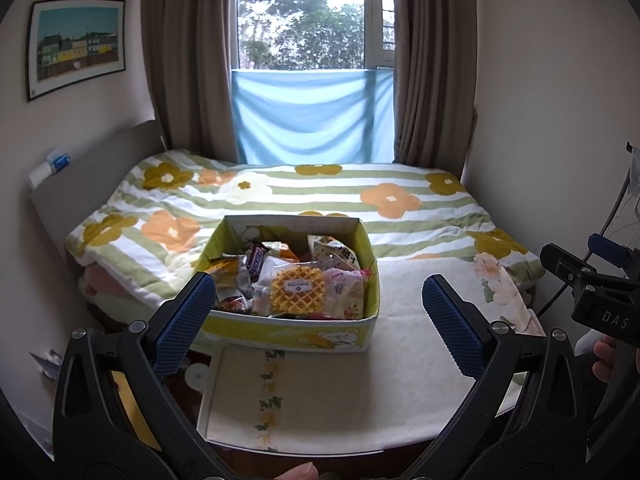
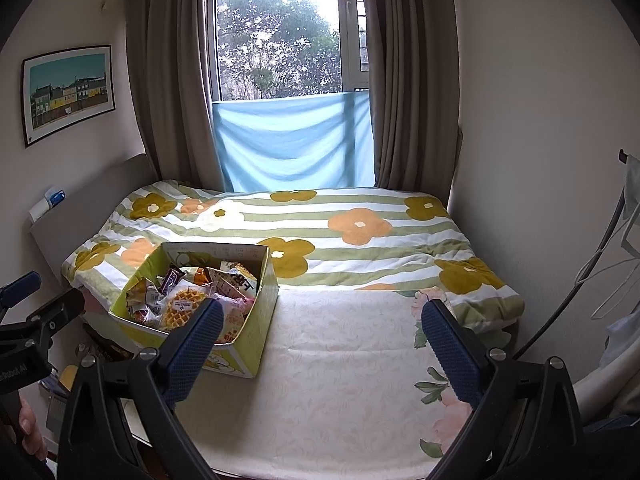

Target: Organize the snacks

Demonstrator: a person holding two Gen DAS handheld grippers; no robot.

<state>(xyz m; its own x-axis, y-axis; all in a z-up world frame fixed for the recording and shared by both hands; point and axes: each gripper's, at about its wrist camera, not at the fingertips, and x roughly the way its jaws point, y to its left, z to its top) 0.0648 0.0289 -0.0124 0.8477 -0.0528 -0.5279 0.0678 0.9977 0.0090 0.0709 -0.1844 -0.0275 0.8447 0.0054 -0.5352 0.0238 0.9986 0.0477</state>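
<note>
I am holding my left gripper (image 1: 318,322) wide open and empty, hovering in front of the yellow-green cardboard snack box (image 1: 288,332), which is sitting on the cream floral-patterned surface (image 1: 400,360) in front of the striped flower quilt (image 1: 400,200). My right gripper (image 2: 320,344) is also spread fully and gripping nothing, aiming at the bare cream surface to the right of the box.

The box is heaped with wrapped snacks, a golden waffle in a clear packet (image 1: 297,290) lying on top beside a dark brown chocolate bar wrapper (image 1: 256,258). I am judging that the pile is loose and the wrappers slippery: closing on the waffle's film could let it slide out, or drag neighbouring packets over the low wall. The box is also sitting near the surface's left edge, so a push from my left fingers (image 1: 180,328) could tip it toward the floor.

The left view is showing a cream floral-strip panel (image 1: 256,392) lying in front of the box, which the right view is hiding behind my finger. The right view is showing the box's tall right wall and the open space beside it.
</note>
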